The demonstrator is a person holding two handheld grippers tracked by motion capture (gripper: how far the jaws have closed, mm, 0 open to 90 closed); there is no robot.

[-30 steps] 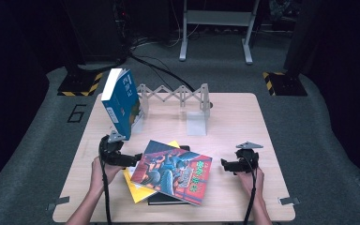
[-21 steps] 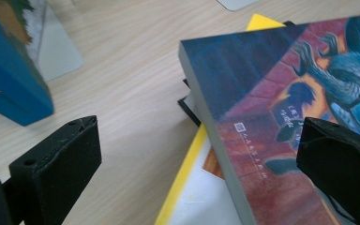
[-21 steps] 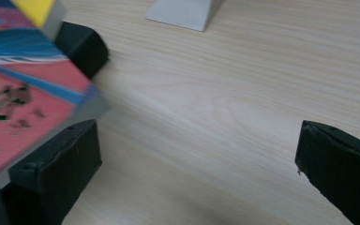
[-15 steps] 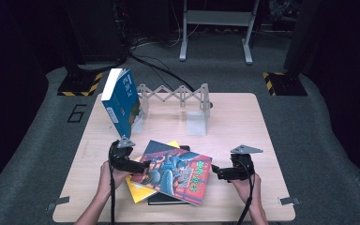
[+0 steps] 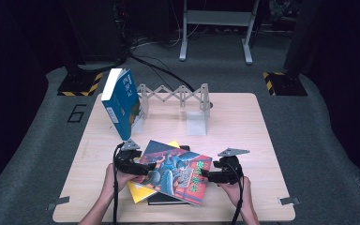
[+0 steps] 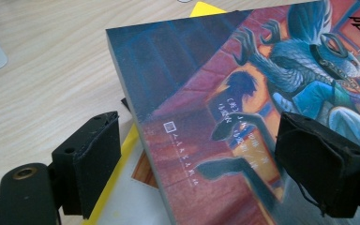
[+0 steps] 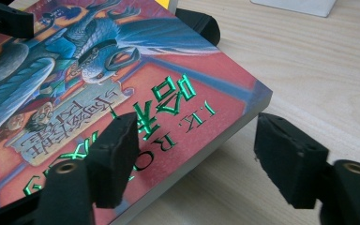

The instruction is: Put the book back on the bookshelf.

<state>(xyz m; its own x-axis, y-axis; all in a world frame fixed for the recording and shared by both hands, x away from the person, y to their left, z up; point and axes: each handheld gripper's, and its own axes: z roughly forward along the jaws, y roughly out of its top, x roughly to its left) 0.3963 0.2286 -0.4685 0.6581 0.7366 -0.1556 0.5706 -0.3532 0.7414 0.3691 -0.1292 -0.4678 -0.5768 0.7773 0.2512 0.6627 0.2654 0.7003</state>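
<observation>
Illustrated book [image 5: 176,176] topmost on a small stack at the worktop's [image 5: 243,126] near edge, yellow book [image 5: 136,191] and dark book beneath it mostly hidden, left hand-held gripper [image 5: 143,168] straddling the illustrated book's left edge, right hand-held gripper [image 5: 205,176] straddling its right corner, both with jaws just closing yet pads clear of the cover, the illustrated book's far end cut off in both gripper views.

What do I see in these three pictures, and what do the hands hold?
A person's hands each hold a tool with two black jaws. One picture looks down from above; the other two come from a camera on each tool. On the table a colourful book lies on a yellow book and a dark one; a blue book stands by a grey rack. The left gripper and right gripper straddle the colourful book's opposite edges; their jaws have just been closing and seem not yet to press.
</observation>
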